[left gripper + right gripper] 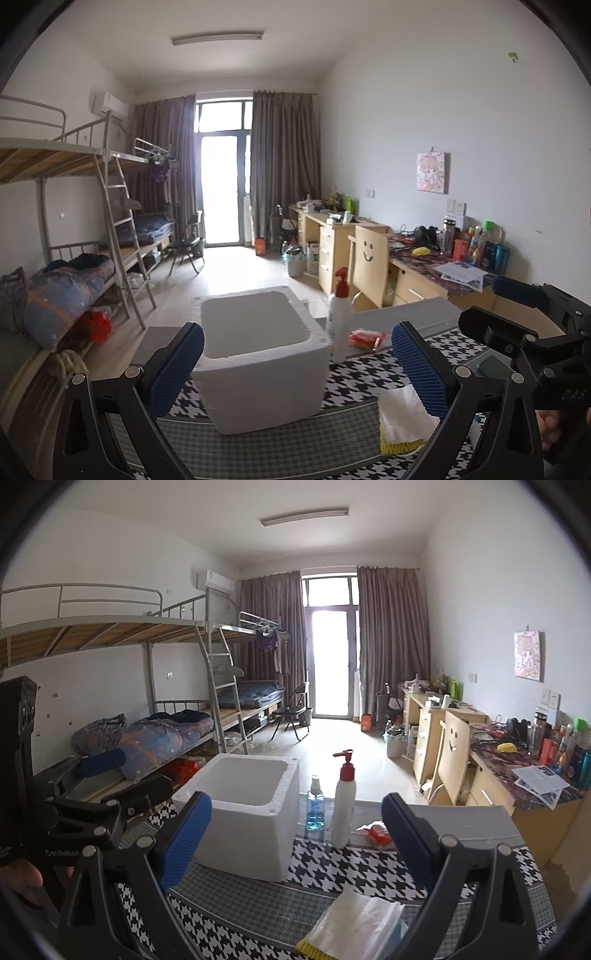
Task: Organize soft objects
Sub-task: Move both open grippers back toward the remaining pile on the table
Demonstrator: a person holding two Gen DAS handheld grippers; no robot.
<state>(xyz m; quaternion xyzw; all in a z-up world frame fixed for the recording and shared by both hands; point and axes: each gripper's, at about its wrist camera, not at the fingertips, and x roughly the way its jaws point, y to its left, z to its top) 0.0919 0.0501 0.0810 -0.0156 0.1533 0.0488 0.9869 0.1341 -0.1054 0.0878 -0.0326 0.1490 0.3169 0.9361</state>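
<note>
A white foam box (258, 354) stands open and empty on the houndstooth cloth (354, 373); it also shows in the right wrist view (247, 812). A flat stack of soft cloths, white on yellow (404, 424), lies on the cloth near the front; it also shows in the right wrist view (354, 926). My left gripper (297, 365) is open and empty, above the table in front of the box. My right gripper (295, 834) is open and empty, above the stack, and shows at the right of the left wrist view (517, 310).
A white pump bottle with a red top (343, 801), a small blue bottle (315, 805) and a red packet (378, 830) stand behind the box. A grey board (461, 823) lies at the back right. Bunk beds (147, 731) are left, desks (498, 760) right.
</note>
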